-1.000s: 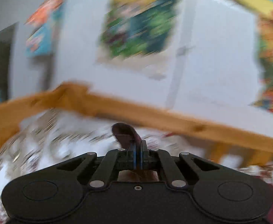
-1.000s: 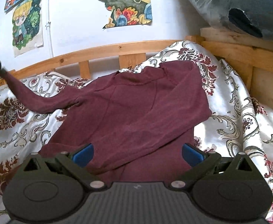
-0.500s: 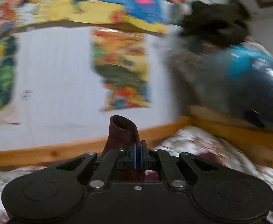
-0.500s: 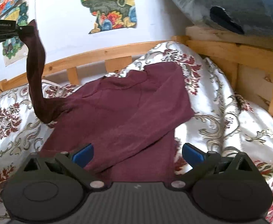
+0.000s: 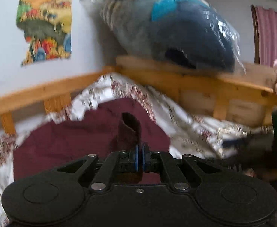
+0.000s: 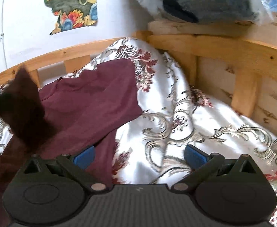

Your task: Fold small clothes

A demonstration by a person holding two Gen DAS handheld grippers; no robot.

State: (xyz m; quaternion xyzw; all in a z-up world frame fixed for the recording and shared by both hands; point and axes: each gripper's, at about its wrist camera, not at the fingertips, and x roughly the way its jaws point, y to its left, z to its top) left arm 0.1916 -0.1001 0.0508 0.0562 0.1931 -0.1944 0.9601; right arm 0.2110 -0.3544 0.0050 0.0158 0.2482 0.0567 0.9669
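A maroon long-sleeved shirt [image 6: 93, 102] is spread over a floral bedspread [image 6: 185, 117] inside a wooden bed frame [image 6: 223, 56]. The left gripper [image 5: 139, 157] is pressed fully together, blue pads meeting, with the cuff of one sleeve [image 5: 130, 130] pinched between them; the cuff stands up above the fingers, over the body of the shirt [image 5: 72, 138]. In the right wrist view the same sleeve [image 6: 25, 109] is seen raised at the left, dark and blurred. The right gripper [image 6: 139, 156] is spread wide and grips nothing; its left pad lies over the shirt's lower edge, its right pad over the bedspread. A plastic-wrapped dark bundle [image 6: 204, 1] rests on the frame's top rail. A poster [image 6: 72, 5] is seen on the wall.
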